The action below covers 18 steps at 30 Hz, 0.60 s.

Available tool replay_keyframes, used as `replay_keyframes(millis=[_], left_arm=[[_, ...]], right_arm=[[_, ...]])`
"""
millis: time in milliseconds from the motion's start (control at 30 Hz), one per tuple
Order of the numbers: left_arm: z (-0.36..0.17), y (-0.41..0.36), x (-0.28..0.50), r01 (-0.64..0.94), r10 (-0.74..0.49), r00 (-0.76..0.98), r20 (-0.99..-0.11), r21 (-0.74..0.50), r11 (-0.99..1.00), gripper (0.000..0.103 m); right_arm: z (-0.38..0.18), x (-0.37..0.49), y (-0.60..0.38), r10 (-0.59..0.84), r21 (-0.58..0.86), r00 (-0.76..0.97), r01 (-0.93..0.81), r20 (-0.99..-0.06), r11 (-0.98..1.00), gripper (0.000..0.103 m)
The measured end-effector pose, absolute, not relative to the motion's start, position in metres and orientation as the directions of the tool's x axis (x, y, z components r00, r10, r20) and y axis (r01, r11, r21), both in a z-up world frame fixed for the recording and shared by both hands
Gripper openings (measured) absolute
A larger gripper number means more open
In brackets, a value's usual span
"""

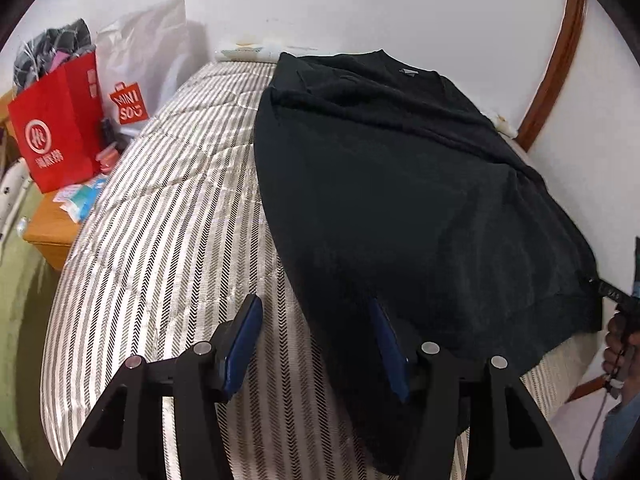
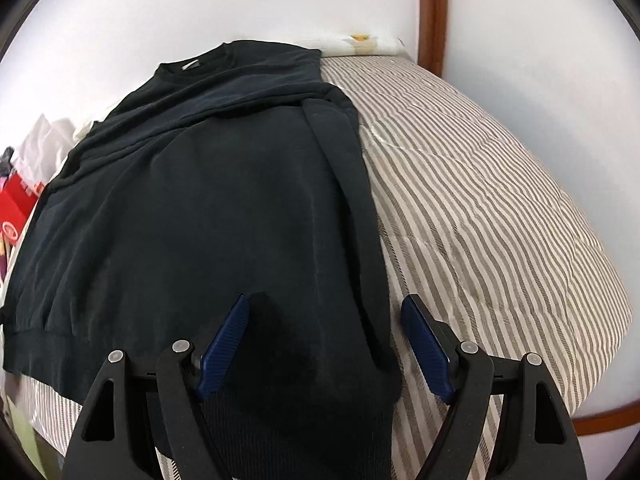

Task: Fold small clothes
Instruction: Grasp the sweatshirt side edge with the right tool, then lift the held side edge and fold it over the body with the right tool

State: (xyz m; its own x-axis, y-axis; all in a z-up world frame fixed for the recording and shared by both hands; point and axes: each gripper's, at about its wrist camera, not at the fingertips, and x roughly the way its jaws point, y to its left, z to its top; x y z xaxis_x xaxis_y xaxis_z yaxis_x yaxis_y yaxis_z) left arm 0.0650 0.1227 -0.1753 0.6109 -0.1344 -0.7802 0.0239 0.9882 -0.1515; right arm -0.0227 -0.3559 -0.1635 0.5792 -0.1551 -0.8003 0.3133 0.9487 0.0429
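Left wrist view: left tongs (image 1: 316,344) parted, nothing gripped; right pad over near left hem of black sweater (image 1: 400,200), left pad over striped bed cover (image 1: 160,240). Sweater lies flat on bed, collar toward wall, sleeve folded across chest. Right wrist view: right tongs (image 2: 326,344) wide apart, straddling sweater's near right edge, pads clear of cloth. Red bag (image 1: 56,136) beside bed.

1. Even, soft daylight is filling both views; the white wall (image 1: 360,4) is reading bright without glare.
2. The black sweater (image 2: 192,208) is losing detail in its darkest folds.
3. Fisheye distortion is bowing the striped bedcover (image 2: 500,208) and the frame edges.
4. Dark vignetting is cutting every corner.
5. The lower left of the right wrist view is smearing slightly.
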Motion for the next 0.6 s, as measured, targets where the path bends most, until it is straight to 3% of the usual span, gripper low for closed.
replay_keyframes(millis=[67,133,167,233,333,433,600], left_arm=[[-0.176,0.117,0.066,0.011,-0.104,0.613,-0.783,-0.123,0.992,0.053],[-0.175,0.11,0.069,-0.007,-0.058,0.607,-0.792,-0.078,0.997,0.05],[-0.175,0.106,0.071,-0.009,-0.038,0.605,-0.796,-0.054,0.998,0.045],[-0.175,0.098,0.074,0.003,-0.045,0.602,-0.797,-0.055,0.999,0.027],[-0.174,0.094,0.078,-0.017,-0.043,0.593,-0.804,-0.066,0.998,0.01],[-0.17,0.093,0.076,-0.053,-0.025,0.587,-0.809,-0.069,0.996,0.007],[-0.158,0.096,0.056,-0.042,-0.074,0.618,-0.783,-0.127,0.991,0.007]], right_arm=[[-0.164,-0.017,-0.356,-0.154,0.048,0.587,0.314,-0.795,0.948,0.076],[-0.164,-0.009,-0.353,-0.142,0.058,0.601,0.301,-0.787,0.952,0.064],[-0.164,-0.006,-0.351,-0.142,0.055,0.602,0.296,-0.785,0.954,0.06],[-0.162,0.002,-0.344,-0.14,0.05,0.608,0.285,-0.782,0.957,0.037],[-0.161,0.009,-0.334,-0.133,0.034,0.62,0.25,-0.773,0.968,0.018],[-0.159,0.005,-0.333,-0.139,0.013,0.639,0.227,-0.756,0.974,0.012],[-0.153,-0.01,-0.345,-0.09,0.074,0.666,0.214,-0.74,0.974,0.011]])
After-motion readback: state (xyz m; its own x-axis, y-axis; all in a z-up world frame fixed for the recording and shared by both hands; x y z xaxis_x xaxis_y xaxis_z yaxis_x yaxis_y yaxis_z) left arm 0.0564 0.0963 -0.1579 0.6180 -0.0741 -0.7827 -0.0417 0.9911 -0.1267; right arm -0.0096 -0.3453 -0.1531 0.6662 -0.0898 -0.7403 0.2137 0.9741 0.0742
